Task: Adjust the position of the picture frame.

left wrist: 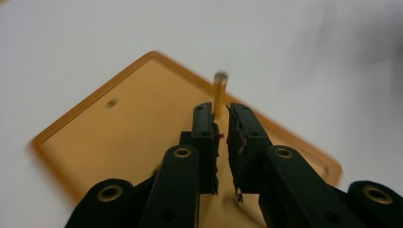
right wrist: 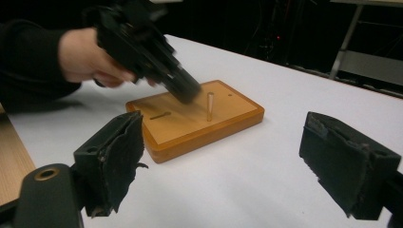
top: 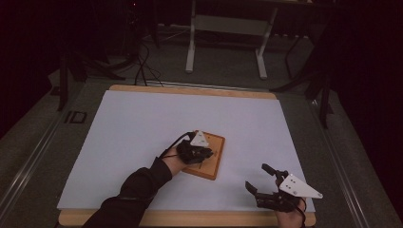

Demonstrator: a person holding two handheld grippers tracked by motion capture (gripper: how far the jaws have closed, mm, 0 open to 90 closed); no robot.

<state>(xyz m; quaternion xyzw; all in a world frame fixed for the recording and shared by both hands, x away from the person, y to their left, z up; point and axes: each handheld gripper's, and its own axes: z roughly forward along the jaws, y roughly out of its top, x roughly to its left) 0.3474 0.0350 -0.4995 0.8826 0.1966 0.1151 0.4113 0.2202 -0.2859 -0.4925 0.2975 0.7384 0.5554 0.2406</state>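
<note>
Two gripper states: left gripper [left wrist: 220,121] fingers narrow, empty beside upright peg [left wrist: 219,92]; right gripper [right wrist: 223,161] fingers wide.

White sheet [top: 142,137] covers most of the wooden tabletop [top: 190,89]; bare wood shows along the far and near edges. Grey floor around the table. White-legged table frame [top: 227,28] stands well beyond the far edge. Dark cables [top: 142,64] trail on the floor at back left. Black stand legs [top: 71,71] left, another [top: 323,90] right.
</note>
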